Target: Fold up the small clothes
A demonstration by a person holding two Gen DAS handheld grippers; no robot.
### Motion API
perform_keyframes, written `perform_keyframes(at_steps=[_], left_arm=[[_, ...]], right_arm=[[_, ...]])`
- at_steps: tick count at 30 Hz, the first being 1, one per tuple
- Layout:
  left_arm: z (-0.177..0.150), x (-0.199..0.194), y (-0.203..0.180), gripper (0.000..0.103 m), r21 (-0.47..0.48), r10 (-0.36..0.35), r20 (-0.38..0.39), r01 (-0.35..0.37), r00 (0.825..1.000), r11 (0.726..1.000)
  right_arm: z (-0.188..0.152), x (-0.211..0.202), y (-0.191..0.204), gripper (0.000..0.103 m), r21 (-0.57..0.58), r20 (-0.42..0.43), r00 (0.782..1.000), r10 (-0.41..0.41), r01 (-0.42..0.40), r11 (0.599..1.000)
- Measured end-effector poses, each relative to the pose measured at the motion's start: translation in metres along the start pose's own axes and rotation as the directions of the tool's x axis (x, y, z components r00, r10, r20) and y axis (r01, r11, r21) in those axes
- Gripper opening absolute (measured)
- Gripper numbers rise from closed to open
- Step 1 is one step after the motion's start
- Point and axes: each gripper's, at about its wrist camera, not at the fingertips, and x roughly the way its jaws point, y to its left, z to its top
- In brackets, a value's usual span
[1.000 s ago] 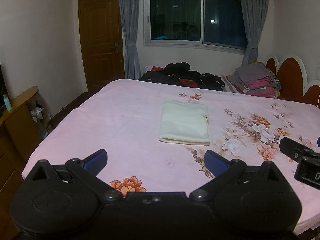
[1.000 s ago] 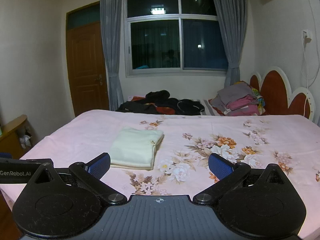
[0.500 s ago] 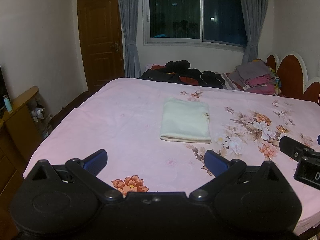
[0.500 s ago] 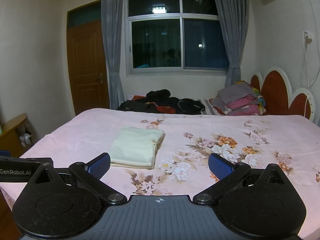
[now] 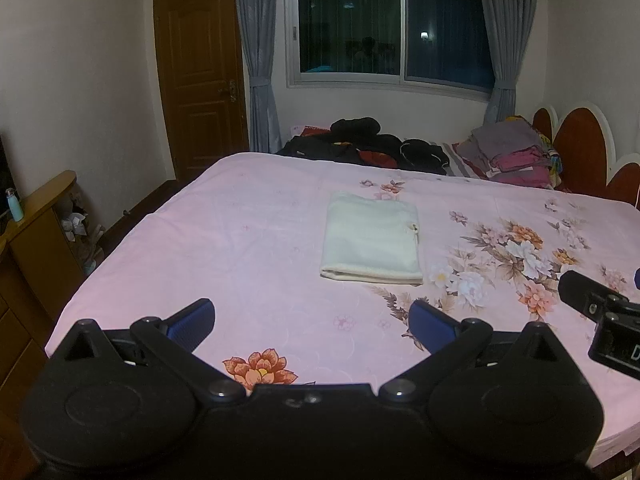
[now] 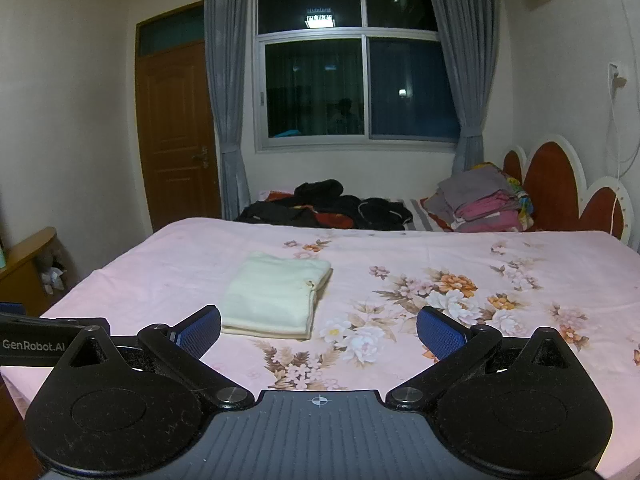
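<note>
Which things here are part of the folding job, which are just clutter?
Job:
- cream garment, folded, flat on the bed sheet
- left gripper, open, empty
- right gripper, open, empty

Lying about:
- dark clothes heap
- stacked bedding by the headboard
- bottle on the cabinet

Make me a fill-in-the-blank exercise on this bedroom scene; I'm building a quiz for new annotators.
1. The cream folded garment lies on a floral bedsheet whose ground colour is ____.
2. Both the left gripper and the right gripper have jaws that stand ____.
3. Neither gripper is ____ the folded garment.
4. Behind the bed, the brown wooden door is ____.

Missing words: pink; open; touching; closed
</note>
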Motion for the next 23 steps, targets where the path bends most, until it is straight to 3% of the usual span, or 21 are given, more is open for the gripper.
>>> perform_keyframes(at_steps=[14,23], left_arm=[[0.001,0.016,-0.003,0.103,0.027,-0.034,-0.027,0.035,0.999,0.999],[0.007,0.053,-0.005,0.103,0.041,-0.031,-0.035,0.033,0.999,0.999]], right_arm=[[-0.002,0.011,-0.007,0.103,0.01,-0.019,1.0,0.001,-0.001,1.0],[-0.007,0.034,-0.021,0.103,0.032,-0.066,0.997,-0.025,0.027,0.999]])
